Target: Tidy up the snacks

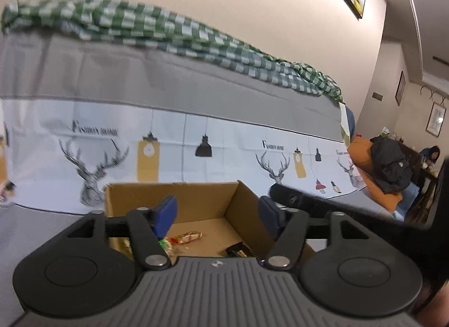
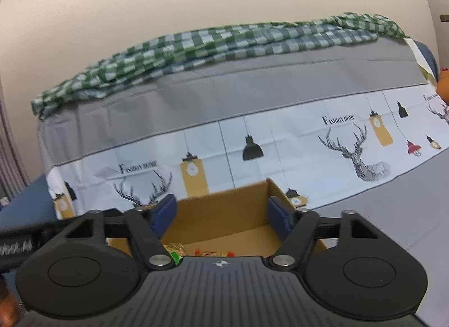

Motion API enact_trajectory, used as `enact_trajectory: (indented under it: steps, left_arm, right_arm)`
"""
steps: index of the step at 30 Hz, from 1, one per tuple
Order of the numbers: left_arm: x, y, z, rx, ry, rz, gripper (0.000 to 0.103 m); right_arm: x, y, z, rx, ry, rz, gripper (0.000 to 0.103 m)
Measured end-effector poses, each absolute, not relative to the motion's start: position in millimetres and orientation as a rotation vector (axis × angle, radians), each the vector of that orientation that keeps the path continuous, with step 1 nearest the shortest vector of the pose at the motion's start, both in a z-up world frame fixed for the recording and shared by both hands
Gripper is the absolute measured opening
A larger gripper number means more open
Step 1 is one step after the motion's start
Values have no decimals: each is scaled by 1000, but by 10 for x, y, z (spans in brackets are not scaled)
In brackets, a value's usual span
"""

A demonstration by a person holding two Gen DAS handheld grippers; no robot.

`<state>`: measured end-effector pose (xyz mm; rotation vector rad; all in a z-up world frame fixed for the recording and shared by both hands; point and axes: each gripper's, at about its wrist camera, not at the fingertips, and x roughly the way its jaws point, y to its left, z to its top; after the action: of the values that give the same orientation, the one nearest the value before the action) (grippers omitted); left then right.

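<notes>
I see the cardboard box (image 1: 196,203) at twelve o'clock, wrapped snacks (image 1: 185,238) on its floor. Both my left gripper (image 1: 216,216) and right gripper (image 2: 221,216) hang released, empty. Reaching deeper, I might clip the box wall and shove it.
</notes>
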<state>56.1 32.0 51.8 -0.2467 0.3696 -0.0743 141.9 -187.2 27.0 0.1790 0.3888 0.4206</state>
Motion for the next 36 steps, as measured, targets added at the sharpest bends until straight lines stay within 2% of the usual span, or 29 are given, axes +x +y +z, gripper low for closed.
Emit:
enact_trajectory:
  steps: [2, 4, 6, 8, 10, 11, 12, 15, 19, 22, 36]
  left_arm:
    - [429, 304, 610, -237, 364, -39, 79]
    - [317, 270, 691, -240, 377, -11, 79]
    - [168, 205, 744, -235, 401, -6, 81]
    - [19, 132, 748, -235, 442, -4, 91]
    - [-135, 70, 704, -263, 498, 29, 95]
    - [-194, 46, 660, -291, 539, 42, 102]
    - [-242, 20, 604, -324, 580, 57, 103]
    - [-338, -63, 410, -380, 666, 121, 103]
    - [-377, -212, 141, -229, 655, 192, 103]
    - [-255, -140, -6, -236, 698, 185, 103]
    - [-49, -48, -77, -304, 717, 196, 103]
  right_arm:
    - [1366, -1934, 410, 178, 402, 428, 95]
    - [1306, -2034, 558, 186, 413, 439, 102]
    - [1239, -2123, 661, 175, 434, 444, 102]
    - [1131, -2229, 711, 162, 465, 449, 102]
    - [995, -2328, 699, 150, 498, 457, 102]
    - [917, -2368, 674, 139, 509, 458, 102]
    - [839, -2403, 636, 128, 516, 460, 102]
    - [633, -2492, 440, 112, 530, 438, 102]
    - [557, -2508, 121, 82, 610, 420, 102]
    - [605, -2455, 39, 68, 657, 429, 102]
    - [750, -2268, -65, -15, 644, 421, 102]
